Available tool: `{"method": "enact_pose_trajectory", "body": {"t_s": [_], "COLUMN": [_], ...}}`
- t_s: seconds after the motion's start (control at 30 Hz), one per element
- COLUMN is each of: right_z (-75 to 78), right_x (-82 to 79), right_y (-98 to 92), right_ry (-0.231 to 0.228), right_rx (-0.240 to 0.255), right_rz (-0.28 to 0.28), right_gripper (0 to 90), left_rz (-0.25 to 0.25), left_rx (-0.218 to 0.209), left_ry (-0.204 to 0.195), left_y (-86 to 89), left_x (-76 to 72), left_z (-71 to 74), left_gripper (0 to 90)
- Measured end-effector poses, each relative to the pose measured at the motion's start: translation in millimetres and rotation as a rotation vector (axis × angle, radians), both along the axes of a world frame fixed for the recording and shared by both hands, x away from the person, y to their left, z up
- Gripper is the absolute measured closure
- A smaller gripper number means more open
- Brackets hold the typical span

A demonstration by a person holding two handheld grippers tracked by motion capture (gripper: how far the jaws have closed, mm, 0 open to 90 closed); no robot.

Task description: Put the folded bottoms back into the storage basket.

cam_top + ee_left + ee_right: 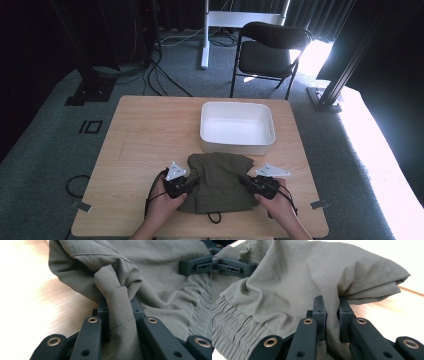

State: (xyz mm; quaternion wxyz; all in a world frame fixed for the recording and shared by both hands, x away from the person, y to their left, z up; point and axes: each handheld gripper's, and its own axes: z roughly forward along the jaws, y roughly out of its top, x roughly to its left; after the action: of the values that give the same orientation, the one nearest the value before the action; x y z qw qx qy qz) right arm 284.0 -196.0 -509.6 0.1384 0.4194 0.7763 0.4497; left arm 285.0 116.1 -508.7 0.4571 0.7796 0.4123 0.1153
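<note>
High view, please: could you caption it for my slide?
Both grippers, left and right, pinch an olive garment before a white bin.

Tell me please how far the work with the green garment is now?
Done: the olive garment lies partly folded on the table, in front of the white bin. In hand: the left gripper and right gripper each pinch a fold of its cloth at opposite sides. Left: probably finishing the fold; the bin holds nothing.

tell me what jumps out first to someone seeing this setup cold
An olive-green garment lies bunched at the near edge of the wooden table, pinched on either side by the left gripper and the right gripper. Just beyond it sits an empty white bin, and a black folding chair stands past the table's far edge.
</note>
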Motion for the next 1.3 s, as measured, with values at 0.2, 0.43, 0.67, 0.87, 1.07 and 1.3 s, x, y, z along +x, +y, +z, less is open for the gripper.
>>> {"method": "enact_pose_trajectory", "body": {"t_s": [0.2,0.43,0.67,0.87,1.07,1.3], "right_z": [24.7,48.2,64.1,74.1,83.5,91.9], "right_x": [-5.9,-1.1,10.3,21.9,36.5,54.2], "right_y": [-9.6,-23.3,-32.5,-36.1,-39.1,-42.2], "right_ry": [-0.044,-0.07,-0.103,-0.117,-0.127,-0.131], "right_rx": [0.047,0.084,0.114,0.126,0.132,0.129], "right_rz": [-0.003,-0.028,-0.046,-0.059,-0.079,-0.097], "right_gripper": [80.9,80.9,80.9,81.0,81.0,81.0], "left_rz": [-0.019,-0.036,-0.035,-0.028,-0.023,-0.024], "left_rx": [-0.026,-0.06,-0.077,-0.097,-0.098,-0.079], "left_ry": [-0.04,-0.07,-0.093,-0.106,-0.119,-0.135], "left_y": [-4.7,-13.4,-19.1,-22.4,-27.3,-33.8], "left_x": [2.3,12.4,27.3,42.9,58.8,75.5], "left_z": [19.4,37.2,52.0,65.5,74.5,83.3], "left_gripper": [79.1,79.1,79.1,79.3,79.3,79.3]}}
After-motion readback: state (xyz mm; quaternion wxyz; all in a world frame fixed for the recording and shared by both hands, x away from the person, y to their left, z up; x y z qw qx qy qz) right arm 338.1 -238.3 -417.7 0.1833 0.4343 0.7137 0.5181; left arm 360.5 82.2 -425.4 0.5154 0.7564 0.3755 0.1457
